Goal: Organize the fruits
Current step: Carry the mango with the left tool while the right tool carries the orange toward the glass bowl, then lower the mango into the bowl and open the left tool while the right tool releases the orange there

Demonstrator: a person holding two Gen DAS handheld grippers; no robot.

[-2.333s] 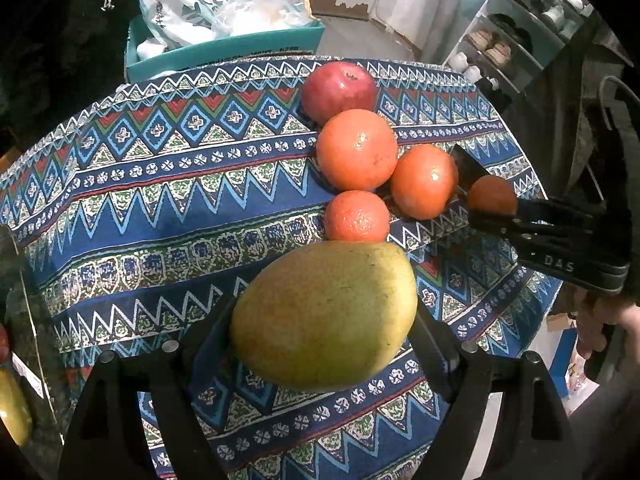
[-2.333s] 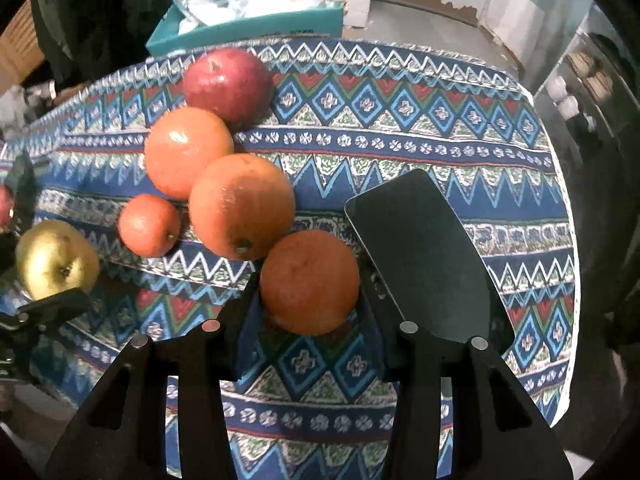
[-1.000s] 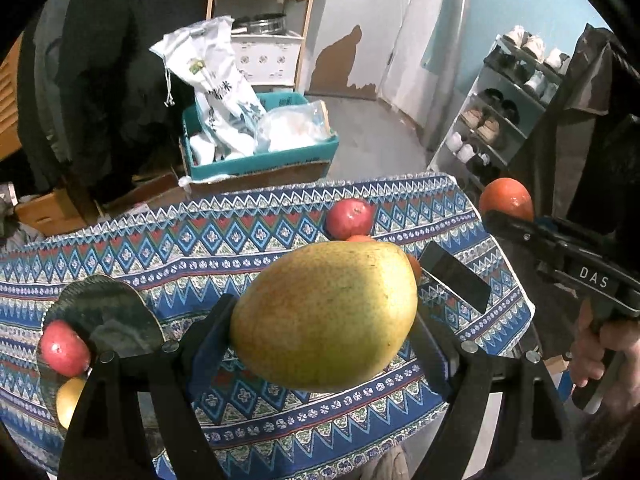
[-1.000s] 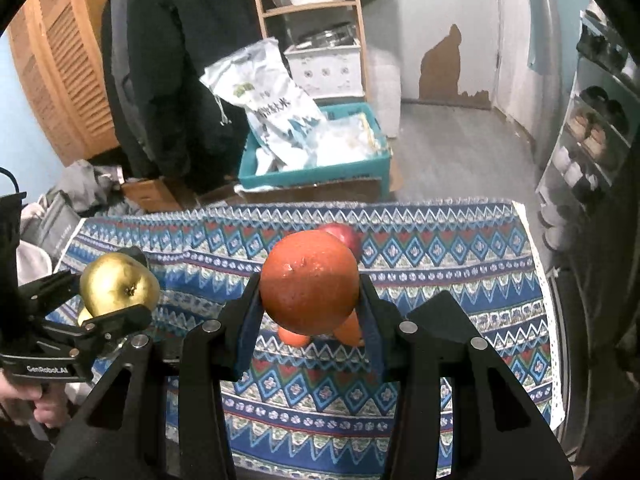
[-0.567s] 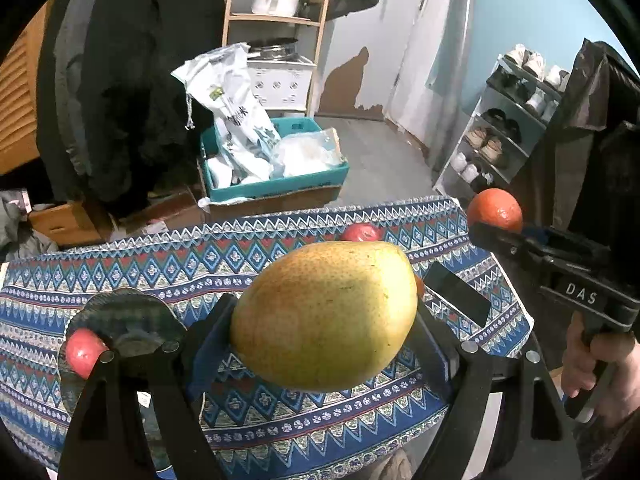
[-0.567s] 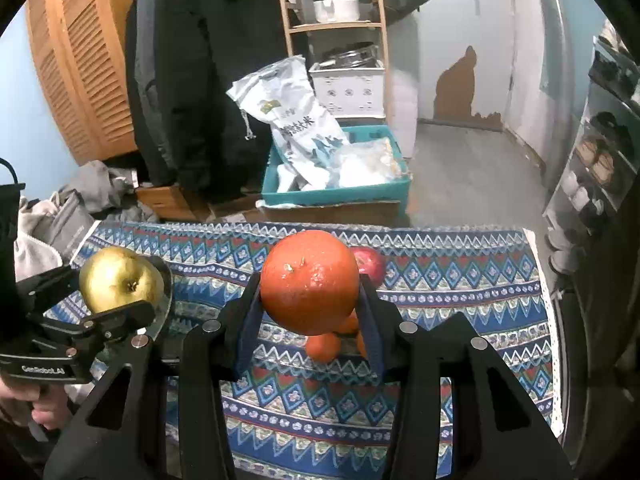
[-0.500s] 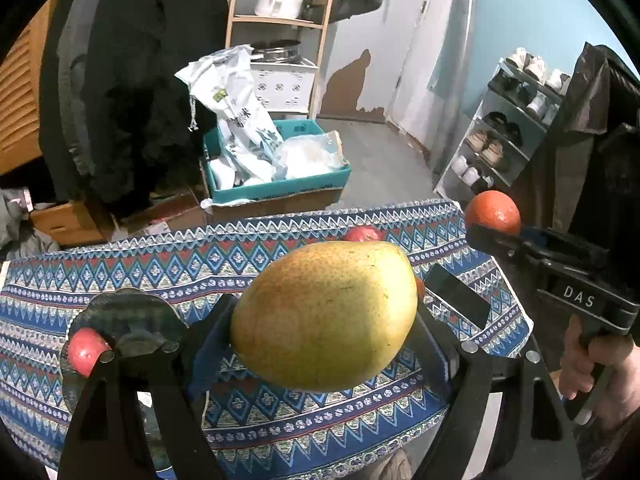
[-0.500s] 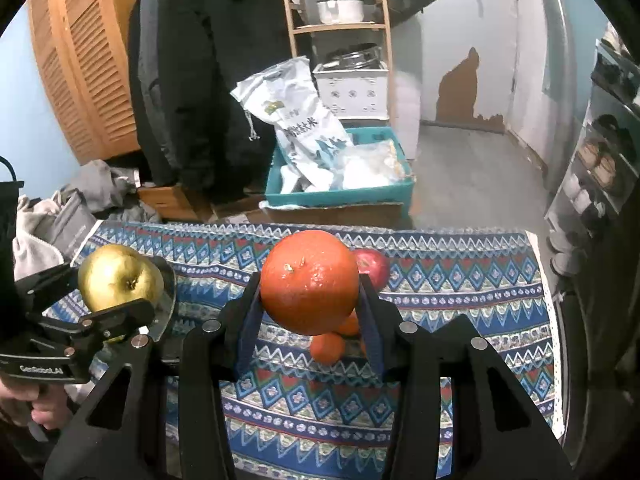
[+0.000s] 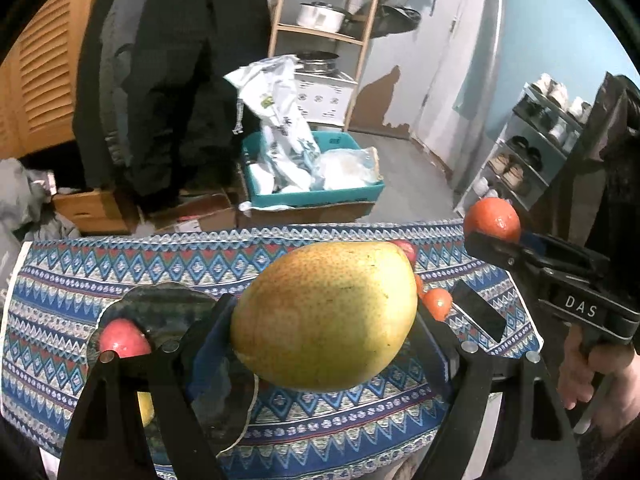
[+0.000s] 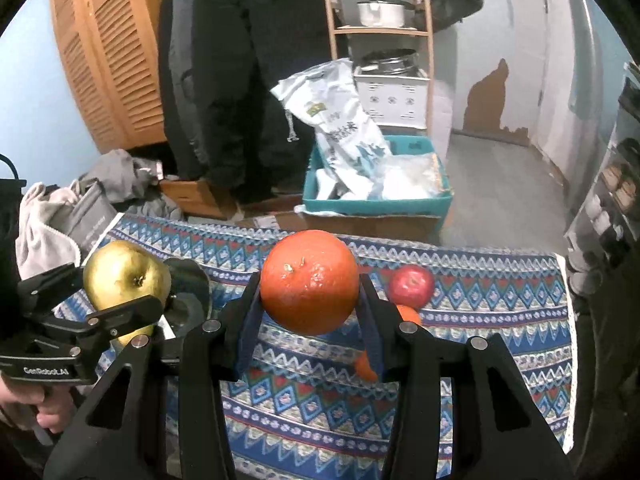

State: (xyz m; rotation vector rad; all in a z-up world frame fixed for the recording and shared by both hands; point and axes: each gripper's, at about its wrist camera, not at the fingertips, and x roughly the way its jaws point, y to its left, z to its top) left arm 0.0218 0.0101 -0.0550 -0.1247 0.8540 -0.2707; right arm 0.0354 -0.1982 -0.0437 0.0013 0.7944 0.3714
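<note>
My left gripper is shut on a big yellow-green mango and holds it in the air over the patterned tablecloth. Below it to the left lies a dark plate with a red apple and a yellow fruit on it. My right gripper is shut on an orange, also lifted. A second red apple and two small oranges rest on the cloth behind it. In the right wrist view the left gripper with the mango hangs over the plate.
A black flat slab lies on the cloth near the right edge. Beyond the table stand a teal crate full of bags, a wooden shelf, a shoe rack and a hanging dark coat. A hand grips the right tool.
Both grippers have lifted and drawn back from the table with their fruit. Both views have swung left, so the plate now sits closer under the mango.
</note>
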